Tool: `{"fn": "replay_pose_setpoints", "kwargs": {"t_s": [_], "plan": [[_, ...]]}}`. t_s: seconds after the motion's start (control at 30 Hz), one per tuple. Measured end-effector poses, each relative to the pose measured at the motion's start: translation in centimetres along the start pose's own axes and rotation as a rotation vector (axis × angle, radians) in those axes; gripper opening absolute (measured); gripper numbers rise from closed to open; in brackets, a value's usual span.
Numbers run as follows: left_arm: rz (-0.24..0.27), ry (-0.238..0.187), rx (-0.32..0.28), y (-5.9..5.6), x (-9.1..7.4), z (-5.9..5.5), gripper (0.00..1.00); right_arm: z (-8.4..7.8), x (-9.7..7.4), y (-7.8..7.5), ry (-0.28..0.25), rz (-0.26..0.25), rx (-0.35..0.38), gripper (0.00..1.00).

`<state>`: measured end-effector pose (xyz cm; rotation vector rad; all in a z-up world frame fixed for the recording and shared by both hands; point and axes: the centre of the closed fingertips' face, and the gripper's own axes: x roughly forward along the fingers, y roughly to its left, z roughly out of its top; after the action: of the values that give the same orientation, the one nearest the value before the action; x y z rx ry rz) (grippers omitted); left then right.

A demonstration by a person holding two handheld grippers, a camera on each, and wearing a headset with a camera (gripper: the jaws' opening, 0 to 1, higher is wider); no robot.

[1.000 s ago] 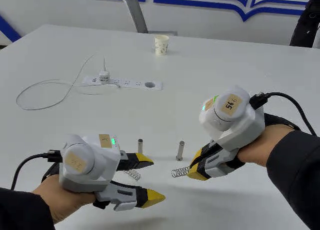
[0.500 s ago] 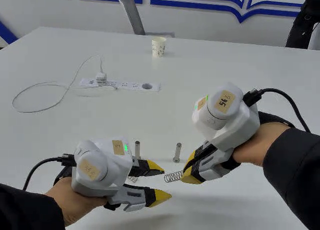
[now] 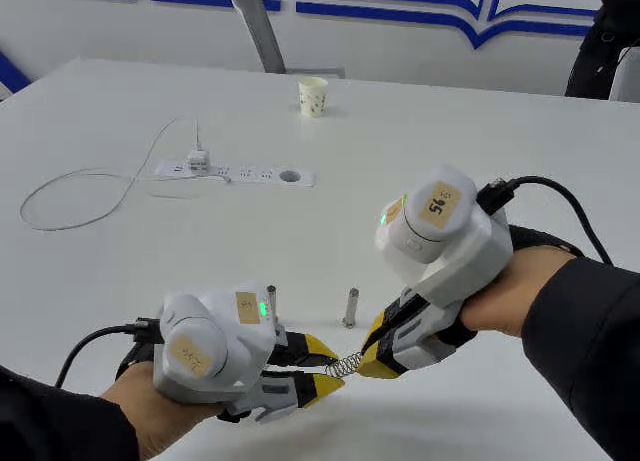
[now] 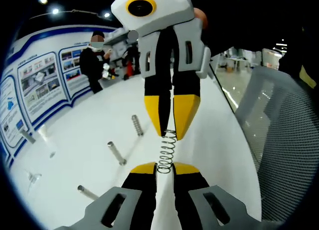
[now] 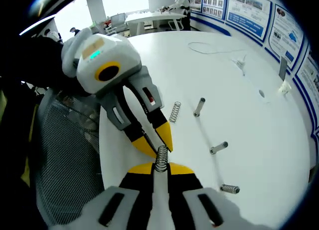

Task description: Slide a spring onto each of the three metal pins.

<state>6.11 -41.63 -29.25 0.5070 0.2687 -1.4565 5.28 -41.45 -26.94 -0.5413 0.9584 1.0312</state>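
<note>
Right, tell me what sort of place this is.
Probably an exhibition hall or showroom with a meeting table: blue-and-white display boards line the wall, a large white table carries a power strip and a paper cup, and a mesh office chair stands at its edge.

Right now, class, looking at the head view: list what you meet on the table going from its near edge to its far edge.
spring → upright pins → power strip → paper cup
</note>
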Motion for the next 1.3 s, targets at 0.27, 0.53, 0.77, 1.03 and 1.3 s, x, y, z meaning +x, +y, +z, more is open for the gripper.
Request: {"fn": "replay_pose_setpoints", "kwargs": {"t_s": [0.27, 0.53, 0.77, 1.03, 1.3], "plan": [[0.0, -0.01, -0.01, -0.1, 0.0, 0.3, 0.11, 0.7, -0.2, 0.0, -0.027, 0.0, 0.004, 0.11], [-0.006, -0.023, -0.084, -0.1, 0.0, 0.4, 0.1, 1.3, -0.3, 0.0, -0.053, -0.007, -0.011, 0.11], [-0.04, -0.054, -0.232, -0.4, -0.1, 0.7, 0.1, 1.8, -0.4, -0.1, -0.077, -0.015, -0.033, 0.12], [-0.045, -0.088, -0.297, -0.3, -0.3, 0.9, 0.1, 2.2, -0.5, -0.2, -0.107, -0.022, -0.033, 0.12], [-0.029, -0.141, -0.328, 0.2, -0.5, 1.5, 0.09, 2.6, -0.8, -0.6, -0.148, -0.034, -0.01, 0.13]]}}
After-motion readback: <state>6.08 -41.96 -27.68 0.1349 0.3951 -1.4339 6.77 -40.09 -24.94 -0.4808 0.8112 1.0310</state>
